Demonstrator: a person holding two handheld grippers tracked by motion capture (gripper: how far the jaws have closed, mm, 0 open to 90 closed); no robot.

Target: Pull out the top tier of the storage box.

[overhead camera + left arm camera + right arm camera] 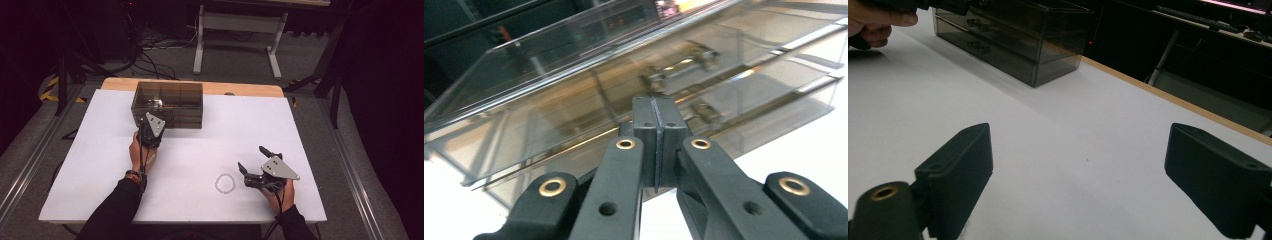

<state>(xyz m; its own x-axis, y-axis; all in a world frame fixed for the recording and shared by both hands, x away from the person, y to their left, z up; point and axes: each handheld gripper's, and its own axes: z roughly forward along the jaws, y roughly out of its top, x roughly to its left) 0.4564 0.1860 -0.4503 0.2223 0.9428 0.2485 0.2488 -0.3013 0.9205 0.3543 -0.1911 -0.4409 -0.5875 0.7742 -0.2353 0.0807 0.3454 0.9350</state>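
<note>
My left gripper (657, 145) is clenched, its two black pads pressed flat against each other with nothing I can make out between them. Just beyond its tips stands the smoky clear drawer box (634, 95), and the pads sit right at the box's front, close below the metal handle (679, 62) of the upper drawer; whether they touch the front I cannot tell. A second handle (704, 111) on the lower drawer lies just to the right of the tips. From above, I see the left gripper (150, 131) nosed up against the near left corner of the box (168, 104). My right gripper (1078, 170) is released, jaws spread wide over bare white desk (1048, 150), holding nothing. In the high view the right gripper (256, 165) rests on the desk, and a small beaded bracelet (225, 183) lies just off its left jaw, not touching. Far ahead of the right gripper, the box (1013, 35) stands well apart.
</note>
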